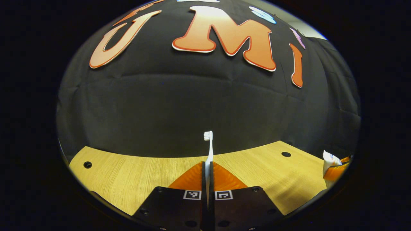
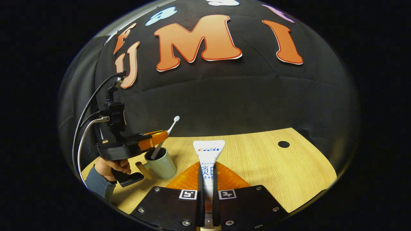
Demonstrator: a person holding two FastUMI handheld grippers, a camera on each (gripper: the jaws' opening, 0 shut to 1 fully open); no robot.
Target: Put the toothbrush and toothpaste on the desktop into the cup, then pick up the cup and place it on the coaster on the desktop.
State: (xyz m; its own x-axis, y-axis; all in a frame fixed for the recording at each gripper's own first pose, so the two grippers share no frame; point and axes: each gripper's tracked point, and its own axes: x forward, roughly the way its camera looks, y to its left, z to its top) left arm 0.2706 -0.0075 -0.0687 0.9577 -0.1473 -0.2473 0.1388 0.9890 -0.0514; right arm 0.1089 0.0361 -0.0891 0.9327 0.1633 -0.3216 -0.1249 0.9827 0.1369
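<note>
My left gripper is shut on the white toothbrush, which stands upright with its bristle head on top. In the right gripper view, that left gripper hovers over a pale green cup with a wooden handle, and the toothbrush slants down with its lower end inside the cup's mouth. My right gripper is shut on a white toothpaste tube, crimped end pointing forward, to the right of the cup. The left gripper view shows the toothpaste at the far right edge.
The wooden desktop has a dark round hole at the back right, and two such holes appear in the left gripper view. A hand in a grey sleeve holds the left gripper, with cables rising behind it.
</note>
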